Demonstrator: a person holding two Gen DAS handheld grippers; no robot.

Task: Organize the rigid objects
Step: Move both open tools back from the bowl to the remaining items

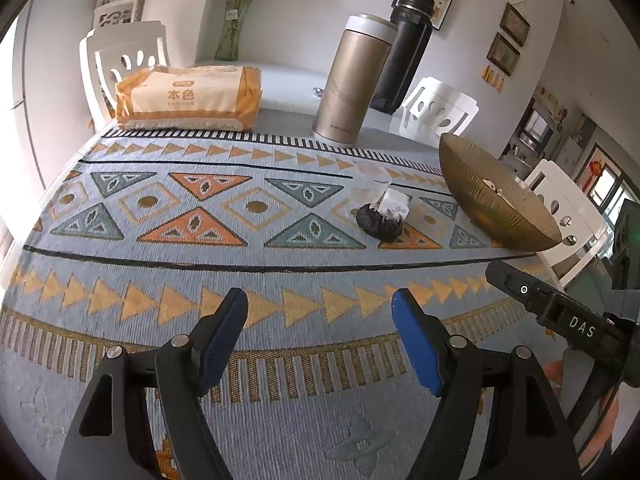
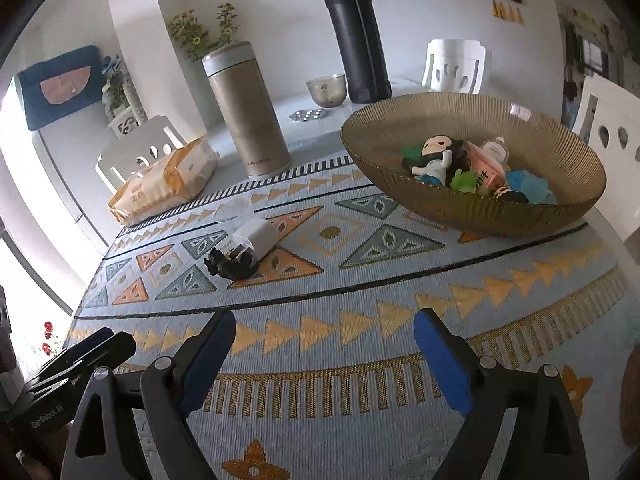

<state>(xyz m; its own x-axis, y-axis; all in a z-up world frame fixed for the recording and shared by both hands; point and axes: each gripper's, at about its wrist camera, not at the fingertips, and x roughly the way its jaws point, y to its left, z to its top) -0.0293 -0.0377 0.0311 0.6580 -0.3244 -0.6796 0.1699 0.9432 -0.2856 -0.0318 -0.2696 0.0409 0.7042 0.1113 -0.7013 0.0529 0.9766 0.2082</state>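
Hand-held gripper [image 2: 324, 356] spread, empty; white charger [image 2: 254, 240] lying flat, prongs toward black figurine [image 2: 230, 266].

A gold flask [image 1: 352, 80] and black flask [image 1: 408, 48] are seen upright behind a tissue pack [image 1: 188, 96]; white chairs [image 1: 440, 110] are set around.

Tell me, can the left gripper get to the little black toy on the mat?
Probably yes: the left gripper is open, and only bare patterned mat lies between it and the black toy beside the white charger.

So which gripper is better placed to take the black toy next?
Probably the left gripper: open, with the black toy nearly straight ahead. From the right gripper, also open, the toy sits off left.
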